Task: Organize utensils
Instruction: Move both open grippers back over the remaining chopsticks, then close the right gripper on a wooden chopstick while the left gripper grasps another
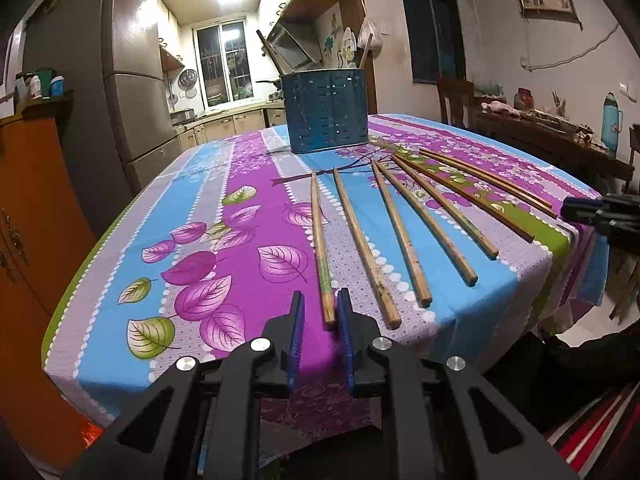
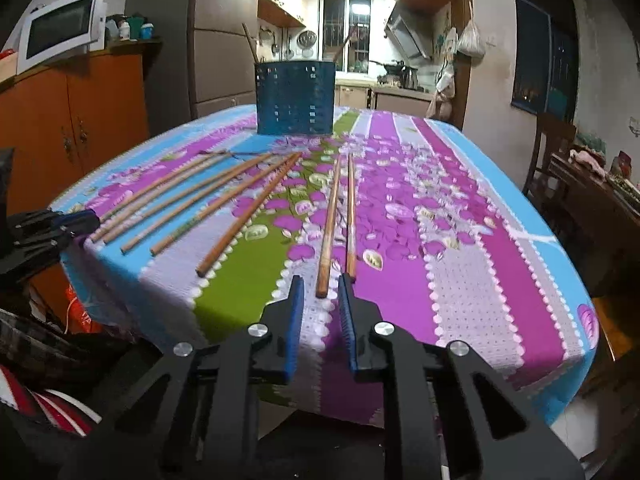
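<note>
left wrist view: left gripper hovers at the near edge of the table, blue pads narrowed but still apart, gripping nothing. the butt end of the leftmost chopstick sits just between the pad tips; whether a pad touches it i can't tell. its long axis runs straight away from the gripper twd the far edge, where a blue perforated utensil holder stands upright w/ a few sticks already in it. six more wooden chopsticks fan out to the right across the cloth, butts twd the near edge.

right wrist view: right gripper is likewise narrowed, not closed, holding nothing. a darker chopstick lies w/ its butt between the pad tips, a second one just beside it on the right, both pointing at the holder. so each hand is nearest its own end of the row.

surface: floral tablecloth in purple, blue and green stripes. room: dim kitchen-dining space, fridge and orange cabinet at left, lit kitchen window behind.
</note>
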`<state>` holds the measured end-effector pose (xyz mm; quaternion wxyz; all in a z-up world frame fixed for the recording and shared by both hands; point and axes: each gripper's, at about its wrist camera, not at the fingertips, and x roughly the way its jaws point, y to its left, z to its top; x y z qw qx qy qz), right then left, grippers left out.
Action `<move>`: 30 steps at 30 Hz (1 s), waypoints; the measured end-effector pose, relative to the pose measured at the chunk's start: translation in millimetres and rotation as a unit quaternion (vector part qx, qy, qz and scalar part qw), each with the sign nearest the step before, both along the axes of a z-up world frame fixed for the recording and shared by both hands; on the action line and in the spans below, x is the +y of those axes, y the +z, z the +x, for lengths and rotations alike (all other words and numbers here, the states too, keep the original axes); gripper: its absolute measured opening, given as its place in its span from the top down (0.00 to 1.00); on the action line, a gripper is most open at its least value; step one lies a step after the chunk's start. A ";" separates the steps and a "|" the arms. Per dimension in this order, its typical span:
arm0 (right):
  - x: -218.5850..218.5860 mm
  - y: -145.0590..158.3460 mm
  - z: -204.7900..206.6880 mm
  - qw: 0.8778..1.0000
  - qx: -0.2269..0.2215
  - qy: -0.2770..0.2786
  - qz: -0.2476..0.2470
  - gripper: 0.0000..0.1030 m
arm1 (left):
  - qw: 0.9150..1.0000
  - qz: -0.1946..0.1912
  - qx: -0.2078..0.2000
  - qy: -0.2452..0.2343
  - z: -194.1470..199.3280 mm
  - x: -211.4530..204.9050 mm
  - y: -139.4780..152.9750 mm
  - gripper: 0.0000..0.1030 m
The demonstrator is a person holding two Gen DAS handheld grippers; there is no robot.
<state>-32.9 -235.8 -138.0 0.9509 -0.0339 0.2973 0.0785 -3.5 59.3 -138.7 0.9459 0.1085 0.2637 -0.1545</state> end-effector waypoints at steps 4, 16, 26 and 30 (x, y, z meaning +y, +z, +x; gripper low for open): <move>2.3 -4.3 2.7 1.000 -0.004 0.002 0.003 0.84 | 1.000 -0.002 0.000 0.001 0.2 0.5 -0.1 0.82; 5.0 -8.3 21.7 0.999 -0.024 0.000 0.026 0.85 | 1.000 -0.024 0.000 0.001 3.1 4.2 -1.6 0.82; 8.8 -8.6 21.0 0.999 -0.035 -0.015 0.030 0.95 | 0.999 -0.017 -0.029 0.000 -3.2 3.5 -6.6 0.92; 7.6 -8.1 19.8 0.999 -0.034 -0.020 0.035 0.95 | 0.999 -0.010 -0.034 0.000 -5.3 2.2 -6.8 0.92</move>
